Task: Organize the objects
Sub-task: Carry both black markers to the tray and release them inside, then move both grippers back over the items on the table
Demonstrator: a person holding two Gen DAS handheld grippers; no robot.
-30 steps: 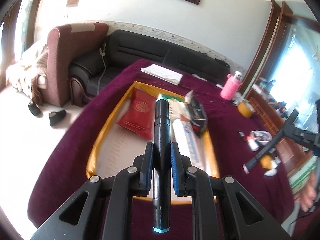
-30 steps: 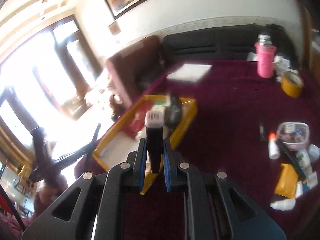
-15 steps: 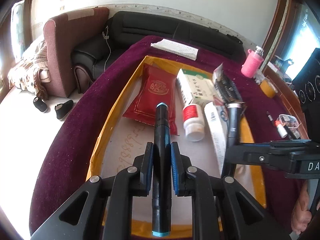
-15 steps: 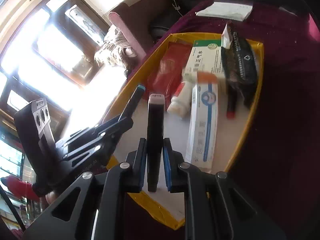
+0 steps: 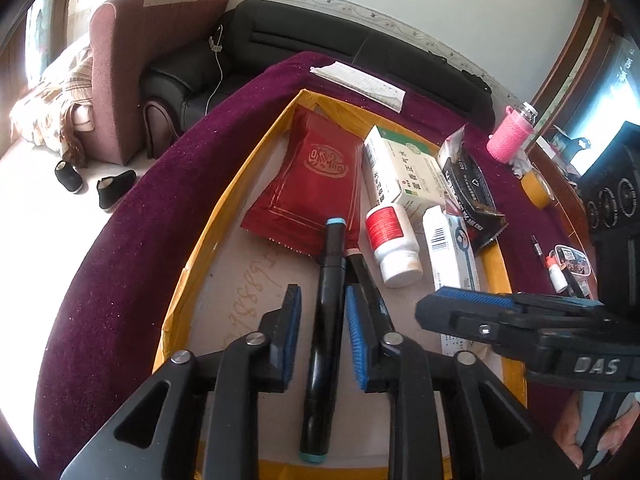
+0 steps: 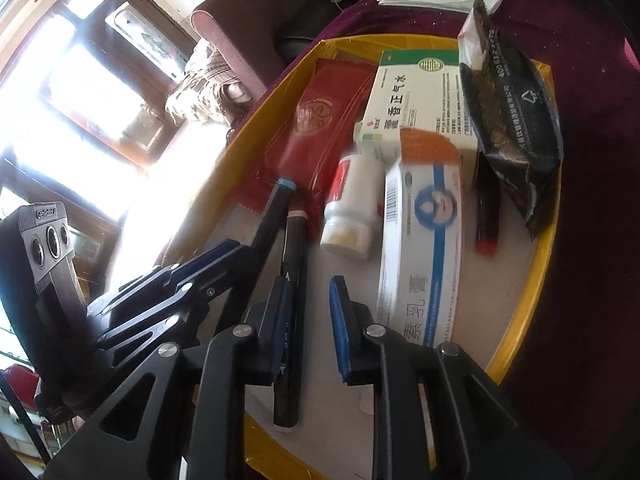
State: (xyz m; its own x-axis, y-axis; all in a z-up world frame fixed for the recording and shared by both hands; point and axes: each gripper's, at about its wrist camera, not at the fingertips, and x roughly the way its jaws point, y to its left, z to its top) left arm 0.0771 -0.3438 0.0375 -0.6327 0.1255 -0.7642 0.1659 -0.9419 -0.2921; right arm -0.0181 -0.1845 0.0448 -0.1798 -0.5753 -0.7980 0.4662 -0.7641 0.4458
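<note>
A yellow-rimmed tray (image 5: 224, 200) lies on the purple tablecloth. My left gripper (image 5: 322, 312) is open; a black marker with teal ends (image 5: 326, 320) lies on the tray floor between its blue pads, apart from them. My right gripper (image 6: 308, 308) is open too. A black marker with a pink end (image 6: 292, 280) lies on the tray by its left pad, beside the teal marker (image 6: 276, 208). The pink-end marker shows in the left wrist view (image 5: 362, 272), partly hidden by the pad.
The tray holds a red pouch (image 5: 316, 176), a white-green box (image 5: 400, 168), a white pill bottle (image 5: 394, 244), a long white-blue box (image 6: 420, 240) and a black bag (image 6: 508, 120). A pink bottle (image 5: 510, 138), tape roll (image 5: 538, 190) and small items lie right of the tray.
Both grippers have come down low over the tray and opened. Each marker has left its gripper and lies on the tray floor, side by side.
</note>
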